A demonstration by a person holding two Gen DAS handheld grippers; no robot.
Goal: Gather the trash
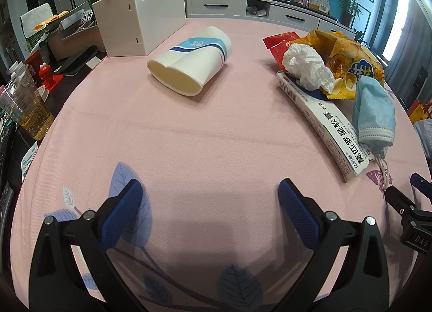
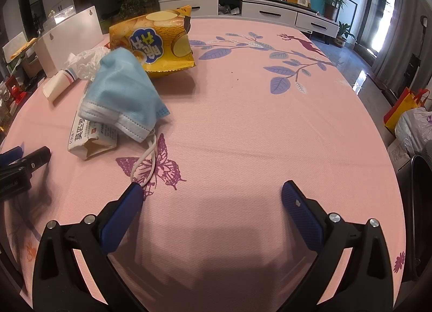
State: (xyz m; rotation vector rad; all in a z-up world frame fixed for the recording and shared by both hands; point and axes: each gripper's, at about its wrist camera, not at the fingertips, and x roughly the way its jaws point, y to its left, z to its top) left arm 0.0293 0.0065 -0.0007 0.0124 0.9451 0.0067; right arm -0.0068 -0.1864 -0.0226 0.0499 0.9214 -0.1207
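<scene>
A squashed paper cup (image 1: 191, 62) lies on its side on the pink tablecloth (image 1: 202, 136), ahead of my open, empty left gripper (image 1: 210, 195). To its right lie a crumpled tissue (image 1: 307, 66), a red wrapper (image 1: 279, 43), a yellow chip bag (image 1: 348, 55), a long white medicine box (image 1: 324, 120) and a blue face mask (image 1: 374, 112). In the right wrist view the mask (image 2: 124, 96) lies on the box (image 2: 90, 140), with the chip bag (image 2: 156, 42) behind. My right gripper (image 2: 212, 195) is open and empty, its left fingertip by the mask's ear loop (image 2: 145, 166).
A white box (image 1: 140, 20) stands at the table's far left corner. Bottles and a glass of yellow liquid (image 1: 35, 117) stand off the left edge. A TV cabinet (image 1: 270, 9) is behind. Bags (image 2: 410, 117) sit on the floor at right.
</scene>
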